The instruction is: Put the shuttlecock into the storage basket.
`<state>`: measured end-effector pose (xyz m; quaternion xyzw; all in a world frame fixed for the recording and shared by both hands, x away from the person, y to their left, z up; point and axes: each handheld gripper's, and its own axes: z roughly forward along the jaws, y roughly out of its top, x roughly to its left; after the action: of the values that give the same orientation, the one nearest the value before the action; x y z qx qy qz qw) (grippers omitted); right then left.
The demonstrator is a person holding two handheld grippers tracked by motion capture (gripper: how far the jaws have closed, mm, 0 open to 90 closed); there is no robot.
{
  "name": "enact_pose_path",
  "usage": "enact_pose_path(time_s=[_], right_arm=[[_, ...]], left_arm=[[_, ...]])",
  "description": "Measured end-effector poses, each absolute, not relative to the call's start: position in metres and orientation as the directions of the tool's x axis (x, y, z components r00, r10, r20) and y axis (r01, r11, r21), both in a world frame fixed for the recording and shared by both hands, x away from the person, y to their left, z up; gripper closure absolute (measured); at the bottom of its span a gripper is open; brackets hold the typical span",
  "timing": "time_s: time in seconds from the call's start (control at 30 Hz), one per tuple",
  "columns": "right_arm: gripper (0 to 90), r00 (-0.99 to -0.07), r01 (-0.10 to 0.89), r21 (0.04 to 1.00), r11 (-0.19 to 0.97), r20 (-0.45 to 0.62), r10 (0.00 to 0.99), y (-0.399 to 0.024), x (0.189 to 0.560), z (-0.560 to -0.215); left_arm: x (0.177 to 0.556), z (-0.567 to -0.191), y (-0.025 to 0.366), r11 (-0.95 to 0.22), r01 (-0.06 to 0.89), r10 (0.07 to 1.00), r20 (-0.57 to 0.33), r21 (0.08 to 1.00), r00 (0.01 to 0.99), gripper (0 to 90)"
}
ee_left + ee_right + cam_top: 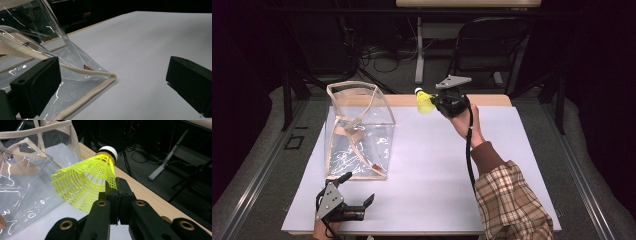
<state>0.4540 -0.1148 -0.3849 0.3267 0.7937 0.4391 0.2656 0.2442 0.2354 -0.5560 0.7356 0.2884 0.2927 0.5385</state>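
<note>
The right gripper (113, 192) is pinching a yellow shuttlecock (85, 185) beside the clear bag (357, 130), seemingly carrying it toward the bag's open top, while the left gripper (357, 192) is waiting spread-jawed at its near corner.

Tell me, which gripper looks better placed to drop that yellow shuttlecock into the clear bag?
The right gripper, most likely: it already pinches the yellow shuttlecock by its skirt, raised near the clear bag and its open top. The left gripper is open and empty, low by the bag's near bottom corner, better suited to steadying it.
</note>
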Motion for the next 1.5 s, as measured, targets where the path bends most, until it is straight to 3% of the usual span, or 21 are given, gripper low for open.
enact_pose_path(time_s=[1.5], right_arm=[[89.4,-0.664,0.264,0.880,0.394,-0.131,0.736,-0.088,0.465,-0.372]], left_arm=[[0.244,-0.556,0.236,-0.251,0.105,0.739,0.120,0.962,0.663,0.0]])
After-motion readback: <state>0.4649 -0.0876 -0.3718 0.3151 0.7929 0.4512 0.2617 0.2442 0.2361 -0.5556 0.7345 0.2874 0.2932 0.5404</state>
